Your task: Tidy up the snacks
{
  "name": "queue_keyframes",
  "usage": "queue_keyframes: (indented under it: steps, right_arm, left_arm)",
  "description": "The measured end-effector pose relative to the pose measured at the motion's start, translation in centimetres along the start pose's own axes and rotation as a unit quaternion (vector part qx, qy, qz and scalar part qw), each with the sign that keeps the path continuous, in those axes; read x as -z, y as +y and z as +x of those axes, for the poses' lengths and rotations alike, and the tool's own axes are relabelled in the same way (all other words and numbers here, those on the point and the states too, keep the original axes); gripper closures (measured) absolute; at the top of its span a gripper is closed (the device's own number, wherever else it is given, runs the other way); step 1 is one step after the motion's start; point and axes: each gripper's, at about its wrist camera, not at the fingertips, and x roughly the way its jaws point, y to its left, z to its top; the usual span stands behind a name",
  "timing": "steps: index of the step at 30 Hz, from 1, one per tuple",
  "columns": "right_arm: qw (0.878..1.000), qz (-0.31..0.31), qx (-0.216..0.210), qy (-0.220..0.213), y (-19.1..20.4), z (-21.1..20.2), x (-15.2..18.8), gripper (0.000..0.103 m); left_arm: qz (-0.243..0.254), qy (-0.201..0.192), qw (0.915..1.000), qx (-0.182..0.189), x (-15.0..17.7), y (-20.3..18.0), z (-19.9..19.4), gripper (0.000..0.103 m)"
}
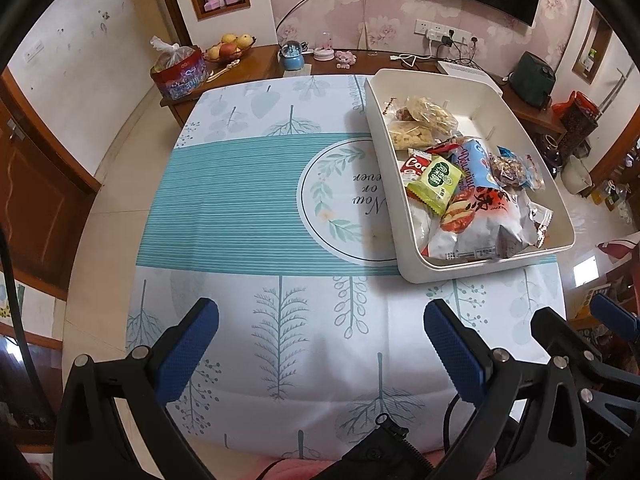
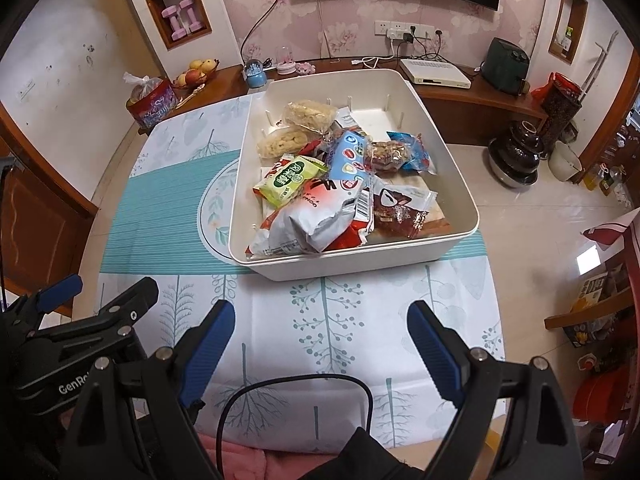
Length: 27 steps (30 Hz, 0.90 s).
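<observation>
A white plastic bin (image 1: 408,248) (image 2: 360,266) stands on the right half of the table, filled with several snack packets. Among them are a green packet (image 1: 438,182) (image 2: 290,178), a large silver-and-red bag (image 1: 484,224) (image 2: 316,216), a blue-and-white packet (image 2: 350,156), a dark red packet (image 2: 400,210) and clear bags of pale biscuits (image 1: 430,114) (image 2: 310,116). My left gripper (image 1: 320,320) hovers open over the near tablecloth, left of the bin. My right gripper (image 2: 322,318) hangs open just in front of the bin. Nothing lies between either pair of blue pads.
The table wears a white and teal tablecloth (image 1: 240,200) (image 2: 160,208). Behind it runs a wooden sideboard (image 2: 472,100) with a fruit bowl (image 1: 230,49), a bagged red box (image 1: 180,72), a blue globe ornament (image 2: 256,74) and a set-top box (image 2: 436,74). A black cable (image 2: 296,384) loops over the near edge.
</observation>
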Motion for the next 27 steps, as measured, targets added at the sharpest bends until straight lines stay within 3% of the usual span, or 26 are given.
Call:
queue_keyframes:
  steps: [27]
  right_arm:
    - [1.0, 0.0, -0.003, 0.016, -0.77, 0.98, -0.06, 0.014]
  left_arm:
    - [-0.003, 0.015, 0.9999, -0.001, 0.1, -0.39, 0.95, 0.001]
